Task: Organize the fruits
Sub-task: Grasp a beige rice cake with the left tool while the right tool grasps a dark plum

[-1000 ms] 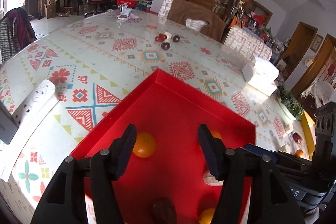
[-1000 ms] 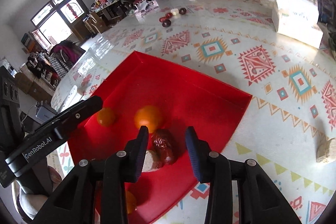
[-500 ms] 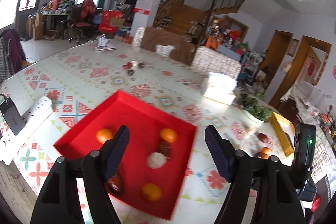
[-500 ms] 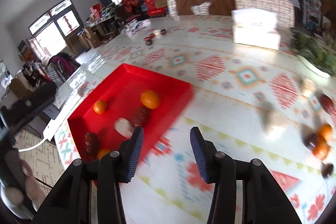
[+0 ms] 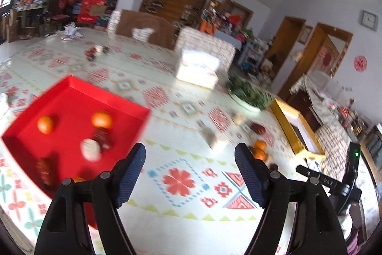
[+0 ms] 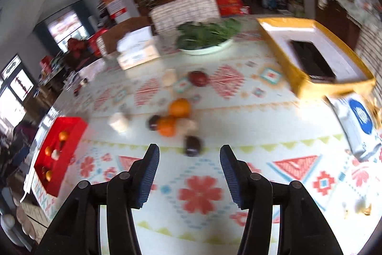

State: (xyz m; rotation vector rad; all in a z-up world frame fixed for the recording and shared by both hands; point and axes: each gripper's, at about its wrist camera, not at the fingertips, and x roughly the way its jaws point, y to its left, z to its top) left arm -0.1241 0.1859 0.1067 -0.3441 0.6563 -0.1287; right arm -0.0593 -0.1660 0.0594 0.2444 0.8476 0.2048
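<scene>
A red tray (image 5: 71, 97) sits on the patterned table at the left and holds two oranges (image 5: 101, 119), a pale fruit (image 5: 90, 152) and dark fruits. It also shows far left in the right wrist view (image 6: 71, 128). A loose cluster of fruit lies on the table: two oranges (image 6: 179, 107), a dark fruit (image 6: 192, 145), a red apple (image 6: 198, 78) and pale pieces (image 6: 118, 122). My right gripper (image 6: 189, 166) is open and empty, just short of the dark fruit. My left gripper (image 5: 190, 169) is open and empty above the tablecloth, right of the tray.
A yellow-rimmed box (image 6: 310, 49) with a dark item stands at the right. A white bowl of greens (image 6: 205, 36) and a tissue box (image 6: 136, 49) stand behind the fruit. A white and blue packet (image 6: 358, 121) lies at the far right. More small fruit (image 5: 95, 52) lies far back.
Both grippers have pulled back from over the red tray and swung right. The right gripper now faces the loose fruit cluster. Both jaws stand wider open.
</scene>
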